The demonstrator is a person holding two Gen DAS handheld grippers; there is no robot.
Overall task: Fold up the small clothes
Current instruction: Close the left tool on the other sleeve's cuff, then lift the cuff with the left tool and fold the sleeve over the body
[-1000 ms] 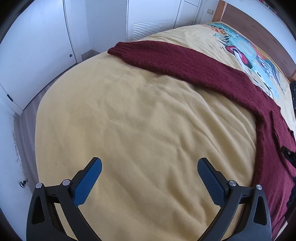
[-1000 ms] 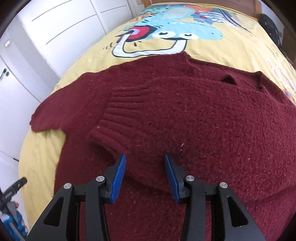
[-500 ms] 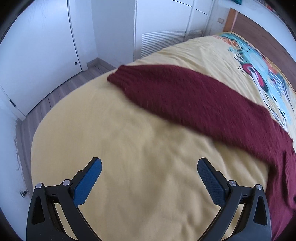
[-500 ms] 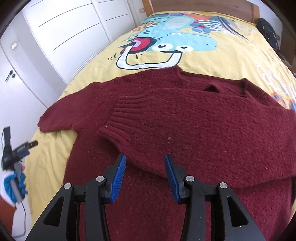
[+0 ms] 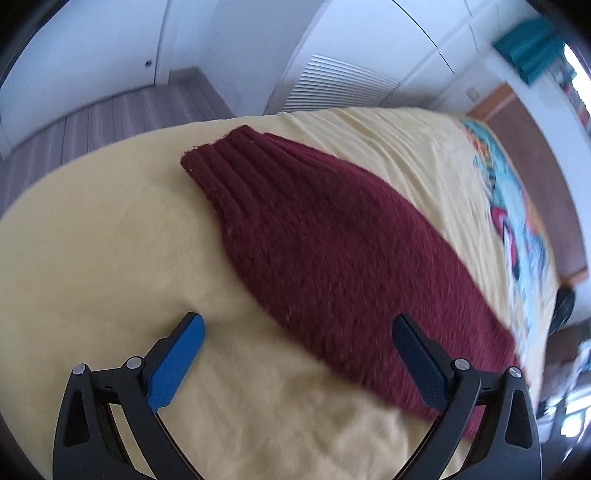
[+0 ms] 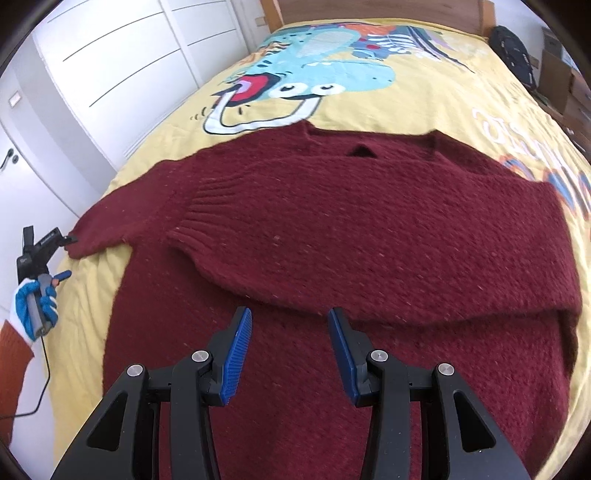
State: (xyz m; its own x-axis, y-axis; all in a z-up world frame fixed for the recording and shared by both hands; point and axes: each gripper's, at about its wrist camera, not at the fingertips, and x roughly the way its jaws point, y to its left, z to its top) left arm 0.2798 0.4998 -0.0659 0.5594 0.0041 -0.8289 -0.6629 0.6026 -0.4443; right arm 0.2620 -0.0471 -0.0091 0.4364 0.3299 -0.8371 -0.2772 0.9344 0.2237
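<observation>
A dark red knit sweater (image 6: 369,236) lies flat on the yellow bed cover (image 6: 424,99). One sleeve (image 6: 332,229) is folded across the body, its ribbed cuff (image 6: 199,210) pointing left. The other sleeve (image 5: 332,258) stretches out flat, with its ribbed cuff (image 5: 221,173) near the bed's edge. My left gripper (image 5: 297,328) is wide open over this sleeve, the jaws standing either side of it. It also shows in the right wrist view (image 6: 48,243) by the cuff. My right gripper (image 6: 290,321) is open and empty above the sweater's body, below the folded sleeve.
The bed cover carries a large cartoon print (image 6: 314,74). White wardrobe doors (image 6: 110,74) stand left of the bed. Wooden floor (image 5: 92,118) lies beyond the bed's edge. A black bag (image 6: 513,51) sits at the far right by the wooden headboard (image 6: 369,11).
My left gripper has moved forward to the outstretched sleeve, which now lies between its open jaws. My right gripper has pulled back and risen from the folded sleeve, still open.
</observation>
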